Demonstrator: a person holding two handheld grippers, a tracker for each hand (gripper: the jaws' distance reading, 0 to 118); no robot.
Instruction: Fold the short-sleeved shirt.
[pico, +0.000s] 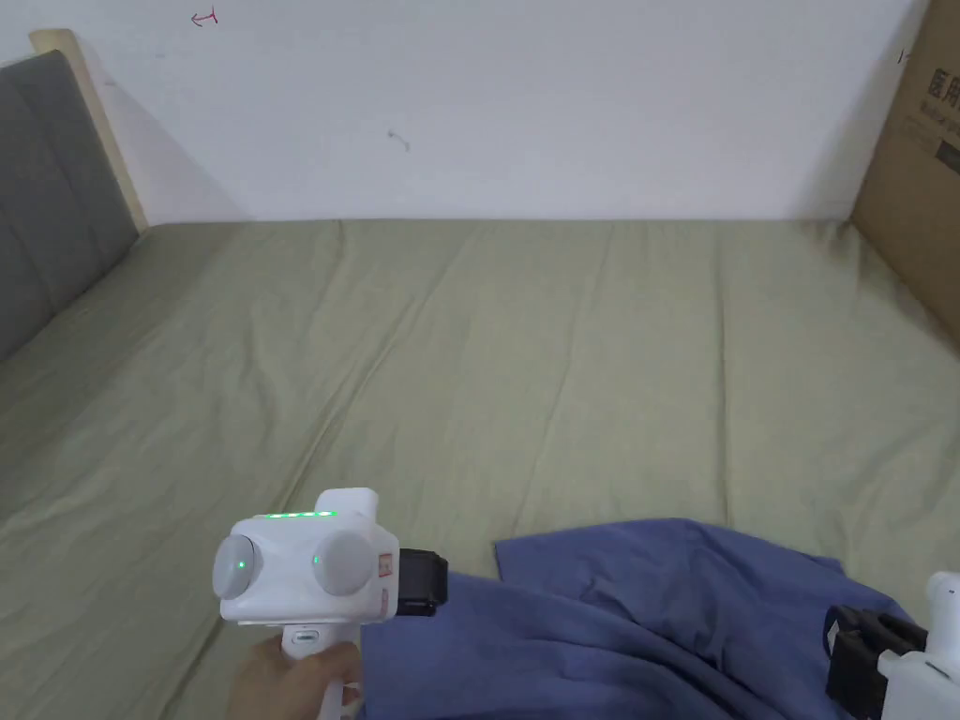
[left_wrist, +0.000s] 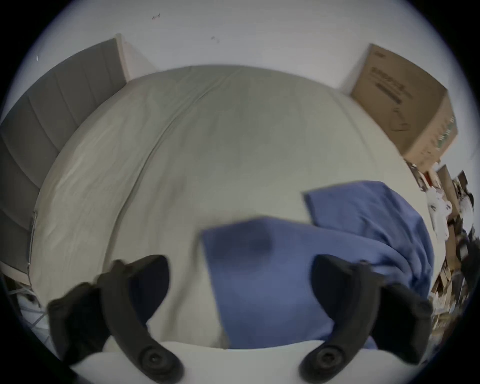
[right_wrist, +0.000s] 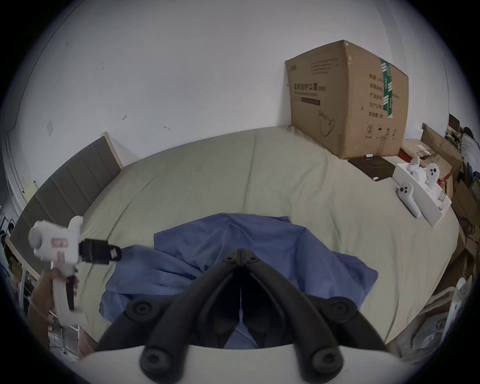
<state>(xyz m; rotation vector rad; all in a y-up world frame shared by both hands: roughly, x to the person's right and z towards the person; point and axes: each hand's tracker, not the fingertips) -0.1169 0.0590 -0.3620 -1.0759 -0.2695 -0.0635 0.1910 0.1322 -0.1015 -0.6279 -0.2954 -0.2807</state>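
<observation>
The blue shirt (pico: 647, 619) lies crumpled at the bed's (pico: 525, 356) near edge. The left gripper view shows the left gripper (left_wrist: 240, 275) spread wide above the shirt's edge, holding nothing, while the right gripper view shows the right gripper (right_wrist: 241, 253) clenched tip to tip over the shirt, though whether cloth is pinched I cannot tell. That view also takes in a cardboard box (right_wrist: 345, 101) at the far right corner and white controllers (right_wrist: 415, 187) beside it.

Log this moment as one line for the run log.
crumpled blue short-sleeved shirt: unfolded on olive-green bed sheet | left gripper: jaws open, over shirt edge | right gripper: jaws shut
</observation>
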